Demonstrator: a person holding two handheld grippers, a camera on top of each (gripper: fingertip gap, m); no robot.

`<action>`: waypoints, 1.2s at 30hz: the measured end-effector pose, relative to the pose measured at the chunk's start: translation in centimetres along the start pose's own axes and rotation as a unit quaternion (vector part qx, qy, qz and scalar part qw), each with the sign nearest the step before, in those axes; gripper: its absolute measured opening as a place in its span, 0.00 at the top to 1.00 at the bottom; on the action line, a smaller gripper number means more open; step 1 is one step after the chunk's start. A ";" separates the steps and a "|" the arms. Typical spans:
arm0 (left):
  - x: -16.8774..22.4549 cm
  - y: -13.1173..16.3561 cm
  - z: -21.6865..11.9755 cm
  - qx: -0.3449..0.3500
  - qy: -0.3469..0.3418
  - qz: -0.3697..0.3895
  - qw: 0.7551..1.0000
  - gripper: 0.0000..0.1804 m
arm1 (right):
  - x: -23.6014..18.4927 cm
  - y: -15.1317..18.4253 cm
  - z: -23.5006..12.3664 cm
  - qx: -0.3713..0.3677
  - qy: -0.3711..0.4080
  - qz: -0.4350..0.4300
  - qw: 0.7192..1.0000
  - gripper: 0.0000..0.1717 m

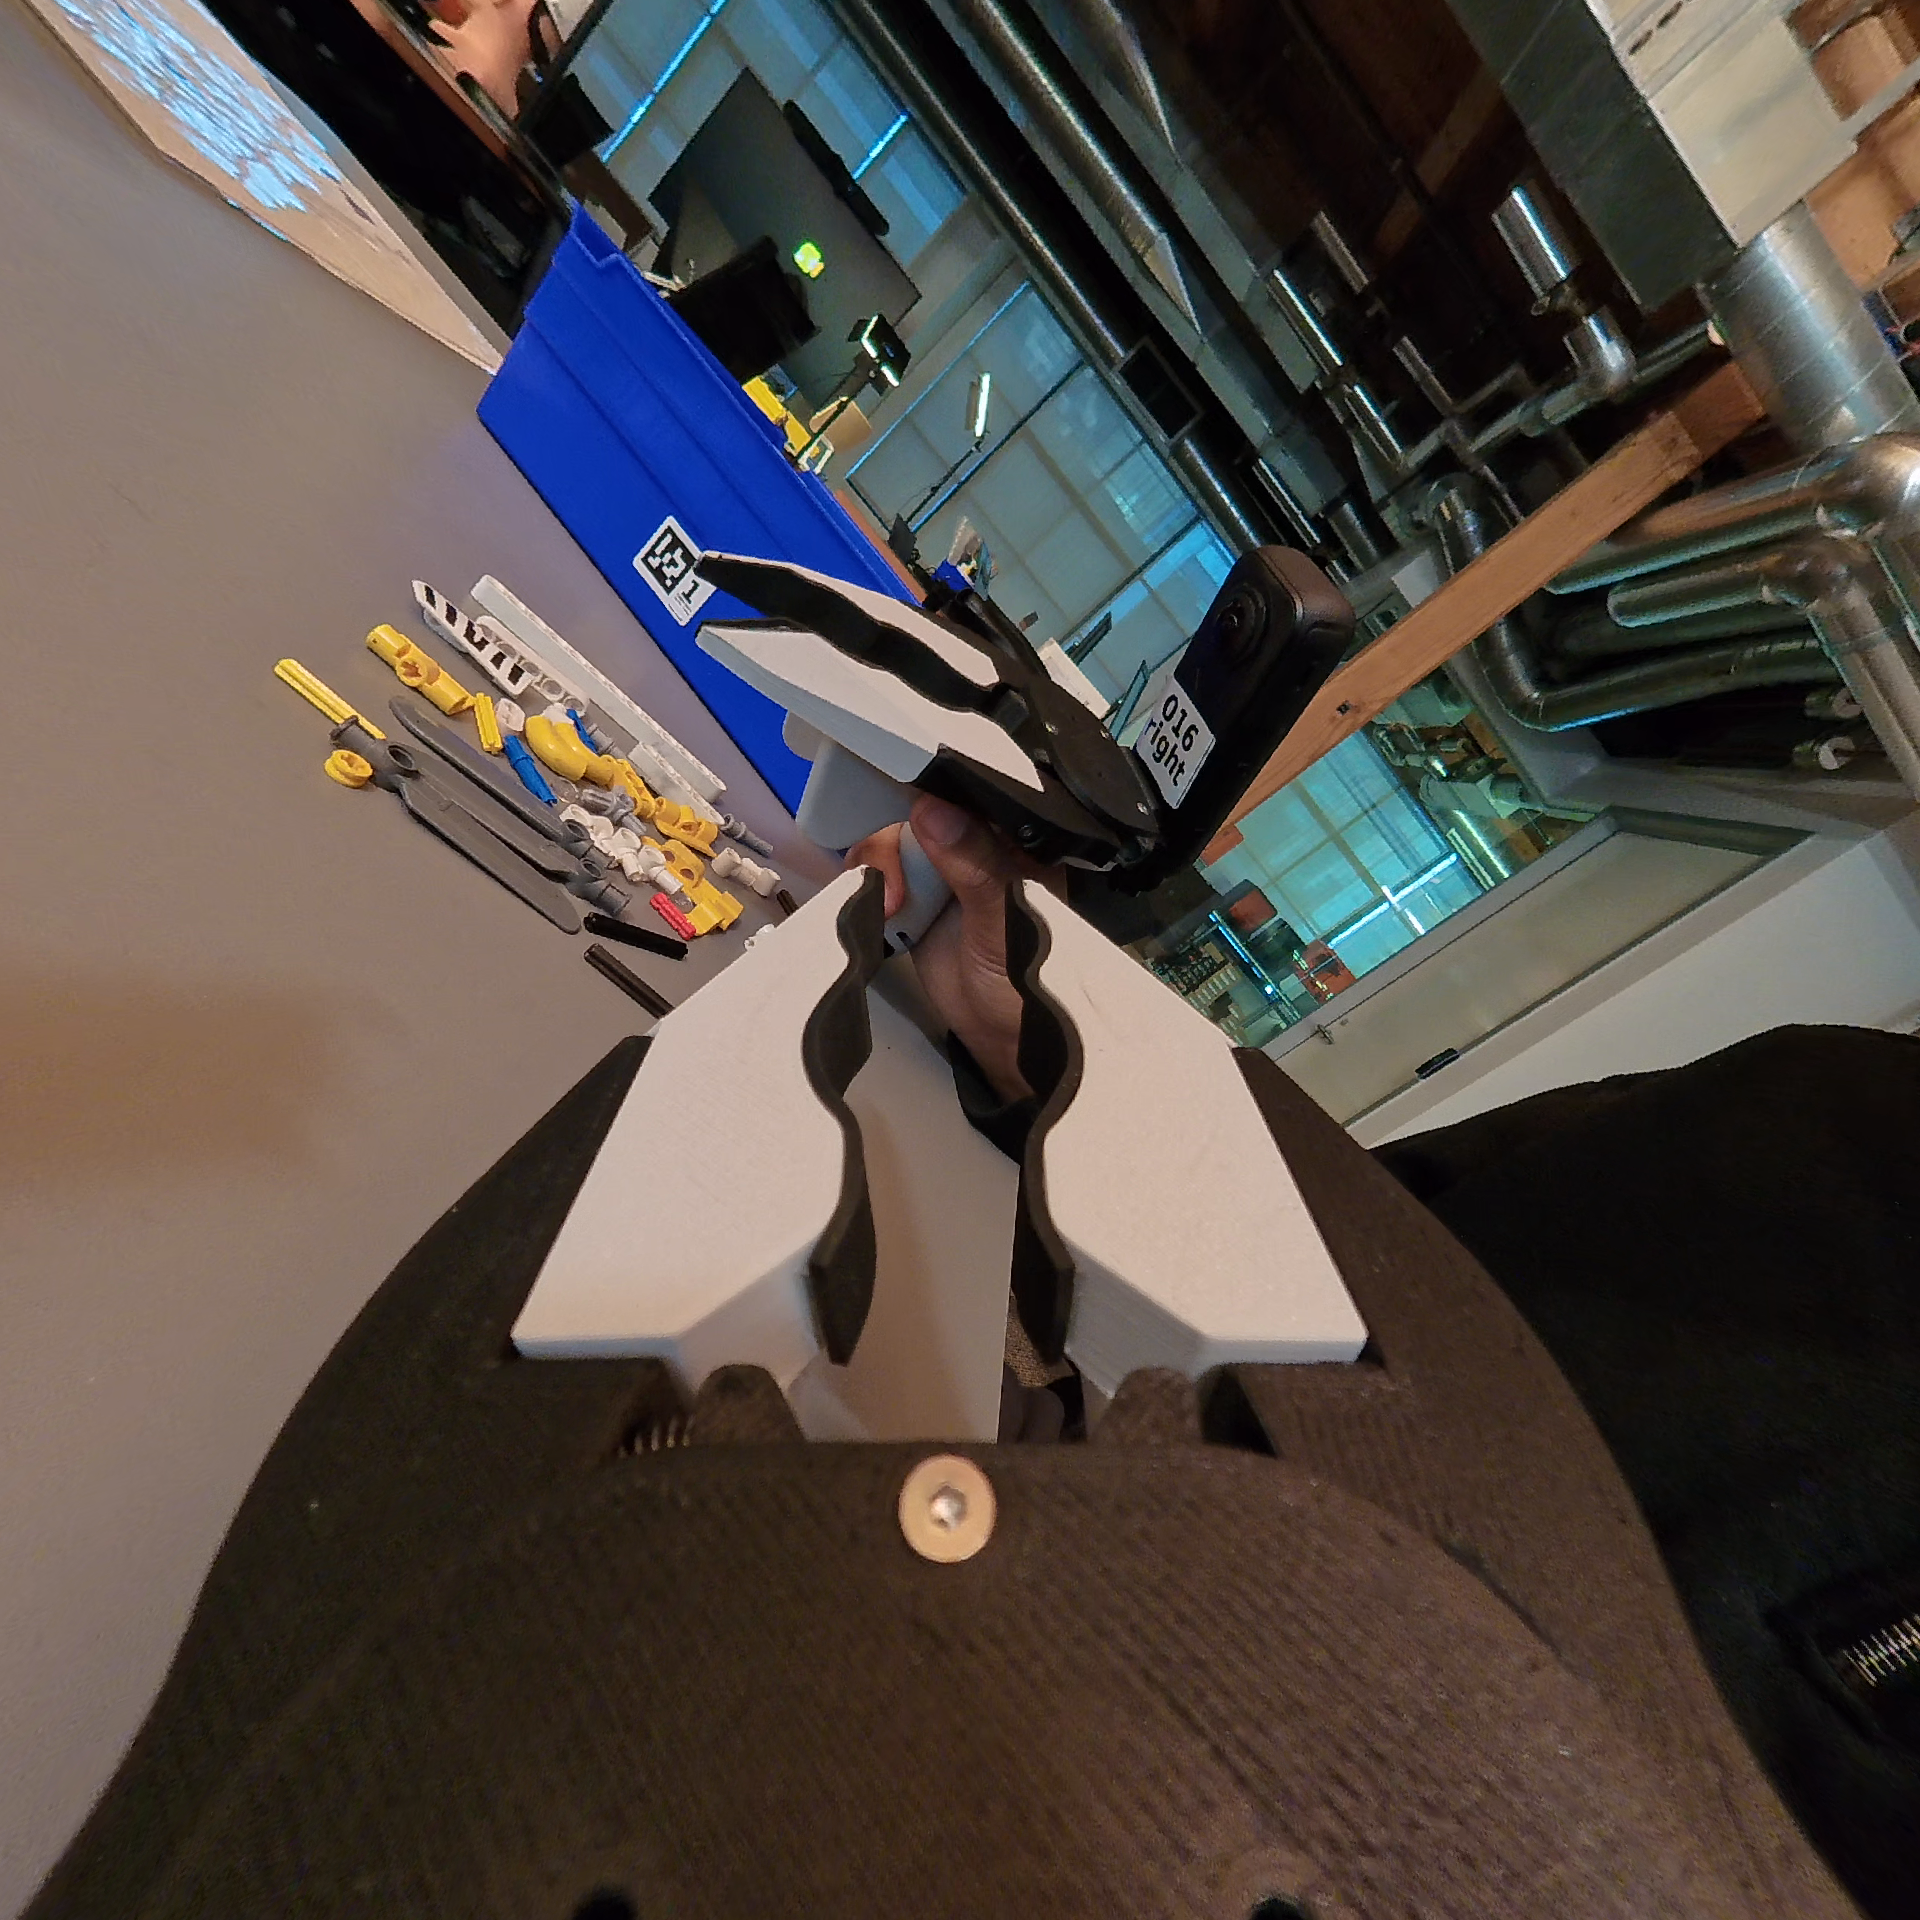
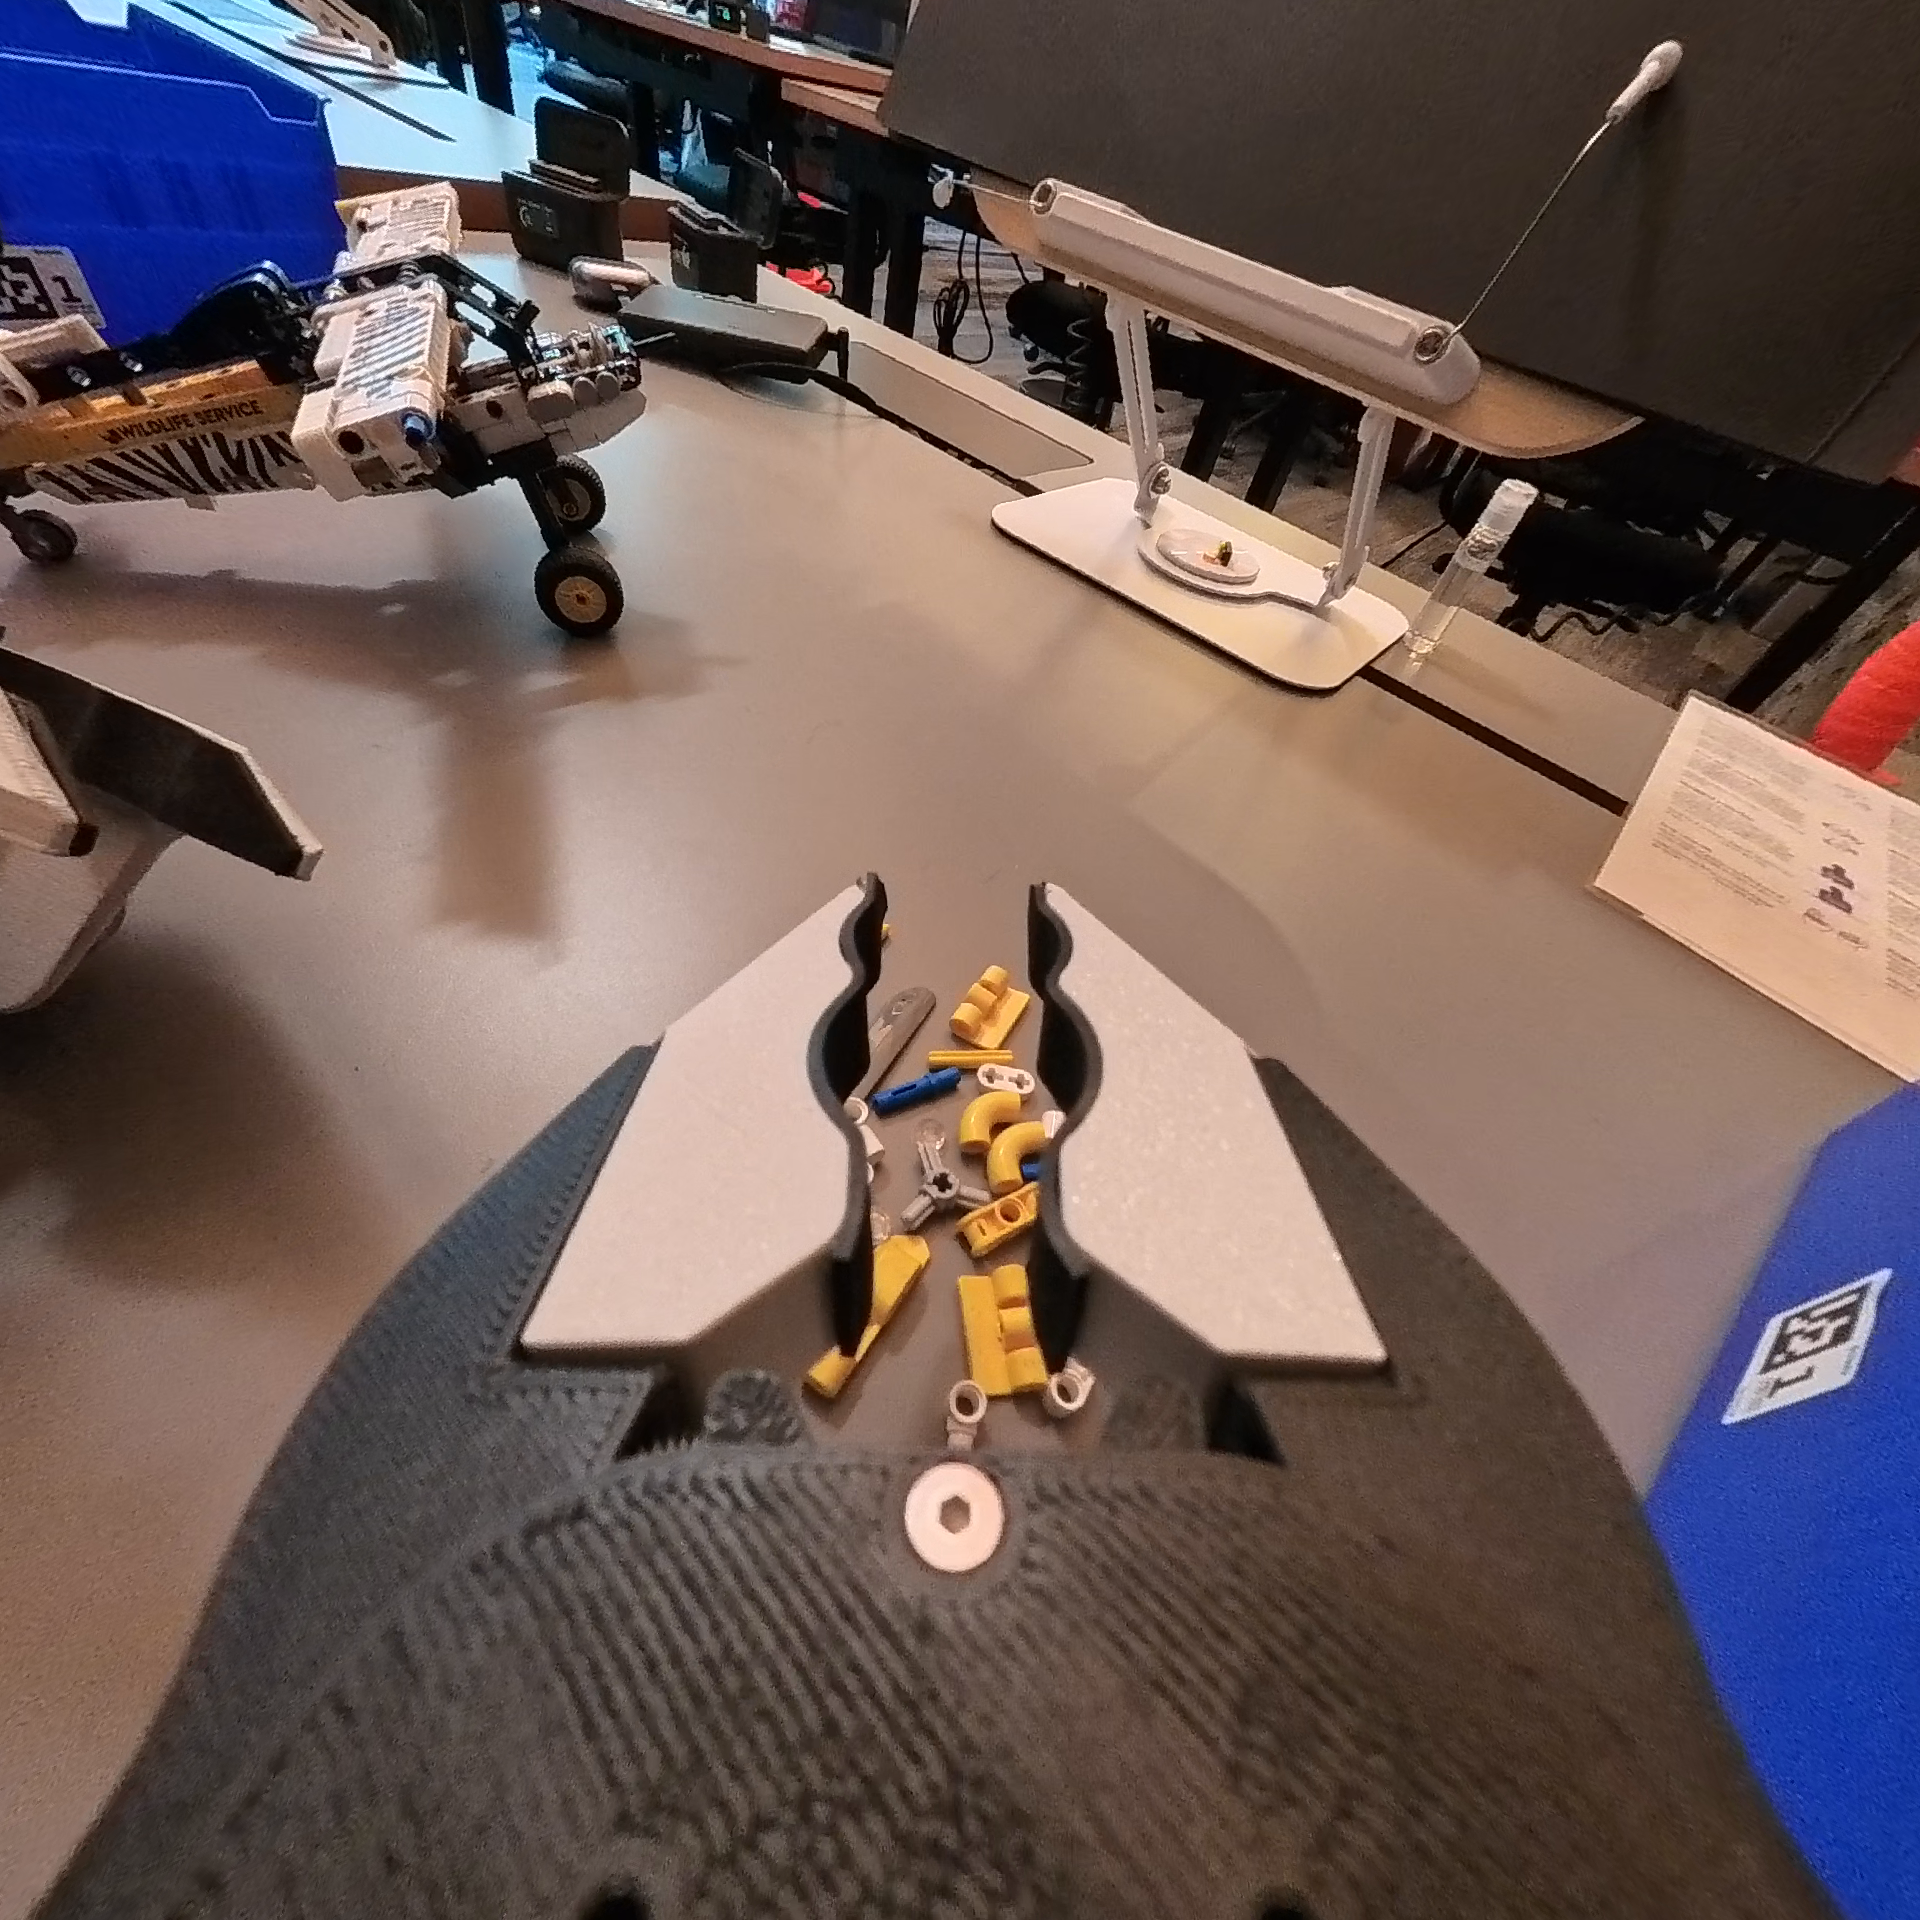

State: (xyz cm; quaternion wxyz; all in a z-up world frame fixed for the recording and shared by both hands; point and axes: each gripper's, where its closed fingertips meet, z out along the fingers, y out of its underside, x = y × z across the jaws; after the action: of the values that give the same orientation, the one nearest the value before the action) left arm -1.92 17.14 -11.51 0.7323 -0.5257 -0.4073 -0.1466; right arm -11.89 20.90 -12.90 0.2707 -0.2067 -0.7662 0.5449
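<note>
My left gripper (image 1: 948,888) is open with nothing between its pads and is held tilted above the grey table (image 1: 156,727). Past its fingertips I see a hand gripping my right gripper (image 1: 707,601). My right gripper (image 2: 956,894) is open and empty, hovering over a scatter of small yellow, blue, grey and white toy building pieces (image 2: 966,1143) on the table (image 2: 831,727). The same pile (image 1: 582,769) shows in the left wrist view, with long grey blades and black rods. The left gripper (image 2: 187,779) also shows at the left edge of the right wrist view.
A partly built toy aircraft on wheels (image 2: 364,364) stands at the far left. A blue bin (image 1: 644,436) sits behind the pile, and another blue bin (image 2: 1818,1455) is at the right. A white stand (image 2: 1247,312) and a printed sheet (image 2: 1766,883) lie farther right.
</note>
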 end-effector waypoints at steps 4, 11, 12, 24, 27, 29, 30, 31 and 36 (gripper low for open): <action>0.0 0.0 0.0 0.000 0.001 0.001 1.000 0.89 | -0.1 0.0 0.0 0.000 0.000 -0.002 1.000 0.85; -0.4 0.4 -0.7 -0.024 -0.064 0.053 0.996 0.89 | 0.0 0.0 -0.1 0.000 0.004 -0.006 1.000 0.85; -0.3 -0.2 -1.2 -0.026 -0.084 0.076 0.993 0.88 | 0.1 0.0 -0.1 0.001 0.004 -0.005 1.000 0.85; -5.3 -11.1 -19.0 -0.029 -0.469 0.218 0.855 0.71 | -0.3 0.0 0.0 -0.002 0.003 -0.014 1.000 0.85; -7.5 -10.1 -20.5 -0.094 -0.513 0.191 0.831 0.68 | -0.3 0.1 0.1 -0.006 0.003 -0.017 1.000 0.85; -8.2 -10.7 -21.0 -0.118 -0.541 0.209 0.806 0.68 | -0.3 0.1 0.1 -0.007 0.005 -0.020 1.000 0.85; -8.3 -11.1 -21.0 -0.133 -0.550 0.219 0.795 0.70 | -0.3 0.1 0.1 -0.007 0.006 -0.021 1.000 0.85; -8.3 -11.6 -21.0 -0.147 -0.557 0.226 0.786 0.71 | -0.3 0.1 0.0 -0.007 0.007 -0.021 1.000 0.85; -8.9 -13.7 -21.4 -0.218 -0.580 0.246 0.745 0.69 | -0.2 -0.1 -0.1 0.000 0.006 -0.017 1.000 0.85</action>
State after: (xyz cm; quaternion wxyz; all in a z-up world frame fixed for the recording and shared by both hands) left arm -6.86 -9.30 -11.69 0.2310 -0.7366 -0.5671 0.2871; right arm -11.62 20.83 -12.84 0.2848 -0.1966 -0.7679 0.5391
